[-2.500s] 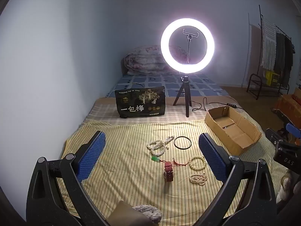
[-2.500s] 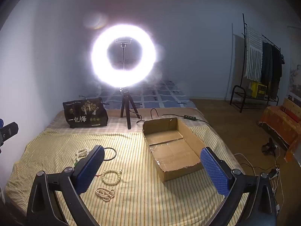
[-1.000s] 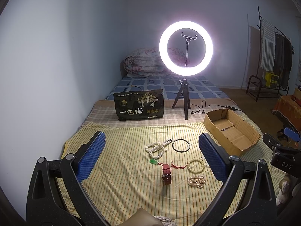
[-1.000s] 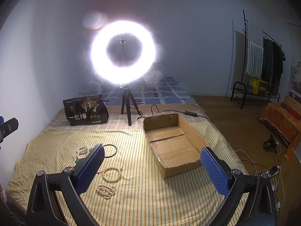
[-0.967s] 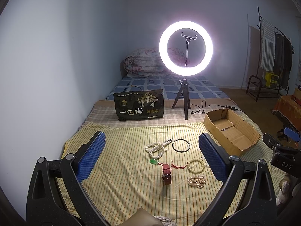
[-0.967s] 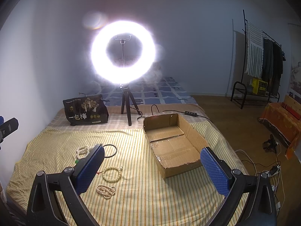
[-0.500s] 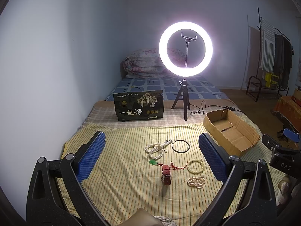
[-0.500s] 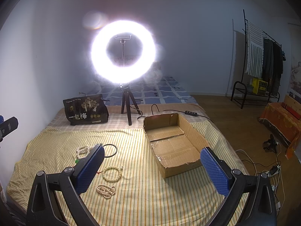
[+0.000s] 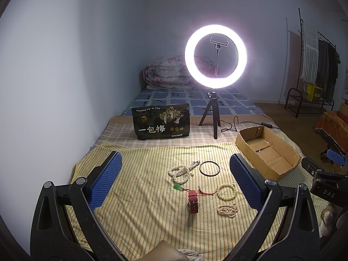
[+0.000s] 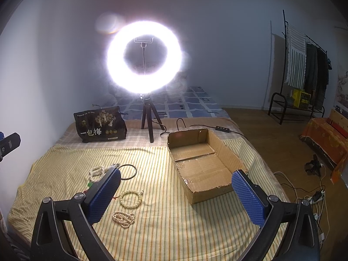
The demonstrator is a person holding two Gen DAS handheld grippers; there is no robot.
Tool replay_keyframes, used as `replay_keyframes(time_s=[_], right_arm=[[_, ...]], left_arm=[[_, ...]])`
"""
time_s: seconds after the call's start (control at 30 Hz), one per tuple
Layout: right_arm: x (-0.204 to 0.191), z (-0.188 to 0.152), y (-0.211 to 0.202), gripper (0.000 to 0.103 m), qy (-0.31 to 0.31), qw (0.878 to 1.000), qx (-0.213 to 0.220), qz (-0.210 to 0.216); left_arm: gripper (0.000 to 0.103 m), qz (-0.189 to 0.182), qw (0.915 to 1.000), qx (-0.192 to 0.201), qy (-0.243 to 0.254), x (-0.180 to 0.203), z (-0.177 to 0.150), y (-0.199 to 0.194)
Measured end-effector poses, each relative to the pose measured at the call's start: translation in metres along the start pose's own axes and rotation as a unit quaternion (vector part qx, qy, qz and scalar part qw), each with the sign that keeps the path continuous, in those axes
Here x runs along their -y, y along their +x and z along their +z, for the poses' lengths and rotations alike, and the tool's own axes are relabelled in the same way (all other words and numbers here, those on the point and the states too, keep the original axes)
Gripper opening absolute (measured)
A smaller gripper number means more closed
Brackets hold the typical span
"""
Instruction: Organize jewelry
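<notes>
Jewelry lies on a yellow striped cloth: a white bead necklace, a black ring bangle, a green pendant on red cord, a red watch, a cream bead bracelet and a coiled pearl strand. An open cardboard box sits to the right. My left gripper is open and empty, held above the jewelry. My right gripper is open and empty, between the bracelet and the box.
A lit ring light on a tripod and a black snack bag stand behind the cloth. A cable and power strip lie beyond the box. A wall runs along the left; a clothes rack stands far right.
Both grippers have drifted slightly back and up, so the jewelry sits a little farther away. Both stay open and empty. Nothing on the cloth has moved.
</notes>
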State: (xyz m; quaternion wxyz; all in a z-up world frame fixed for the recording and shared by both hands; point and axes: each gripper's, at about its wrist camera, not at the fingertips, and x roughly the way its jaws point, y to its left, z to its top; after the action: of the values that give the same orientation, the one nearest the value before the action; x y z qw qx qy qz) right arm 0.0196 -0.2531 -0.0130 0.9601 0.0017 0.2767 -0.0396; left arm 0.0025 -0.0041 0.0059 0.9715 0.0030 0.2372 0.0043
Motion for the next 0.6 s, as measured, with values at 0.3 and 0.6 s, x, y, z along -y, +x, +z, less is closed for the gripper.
replay_keyframes(time_s=[0.3, 0.6], right_arm=[[-0.0017, -0.0011, 0.0018, 0.103, -0.004, 1.000, -0.005, 0.003], [-0.0021, -0.0017, 0.0045, 0.103, -0.008, 1.000, -0.012, 0.004]], left_arm=[[0.101, 0.000, 1.0000, -0.001, 0.000, 0.0016, 0.0036, -0.0014], [0.101, 0.001, 1.0000, -0.004, -0.001, -0.0016, 0.0031, -0.0007]])
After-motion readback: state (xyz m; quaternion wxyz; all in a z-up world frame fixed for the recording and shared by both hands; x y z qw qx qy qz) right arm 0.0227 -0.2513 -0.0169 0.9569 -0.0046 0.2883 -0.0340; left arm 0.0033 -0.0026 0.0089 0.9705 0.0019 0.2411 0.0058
